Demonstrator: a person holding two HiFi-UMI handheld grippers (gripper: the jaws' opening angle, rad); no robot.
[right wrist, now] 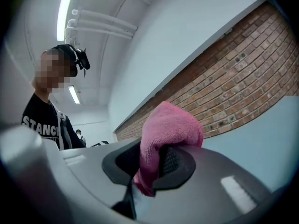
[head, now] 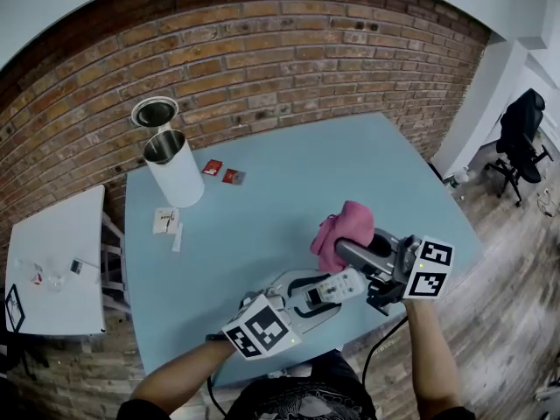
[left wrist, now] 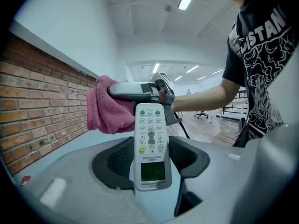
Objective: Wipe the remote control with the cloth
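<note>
Head view, largest first: I note the blue table [head: 262, 191] beneath both tools. My right gripper [head: 346, 250] pinches the pink cloth [head: 339, 227]. My left gripper [head: 322, 294] clamps the white remote control [head: 339, 284], held above the table's near edge, just beside the cloth.

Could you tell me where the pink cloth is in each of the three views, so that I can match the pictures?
Head view: the pink cloth is right of centre, just above the remote control.
Left gripper view: the pink cloth is left of centre, behind the remote control's far end.
Right gripper view: the pink cloth is at the centre, clamped between the jaws.
Shared landmark: the brick wall shows in all three.
</note>
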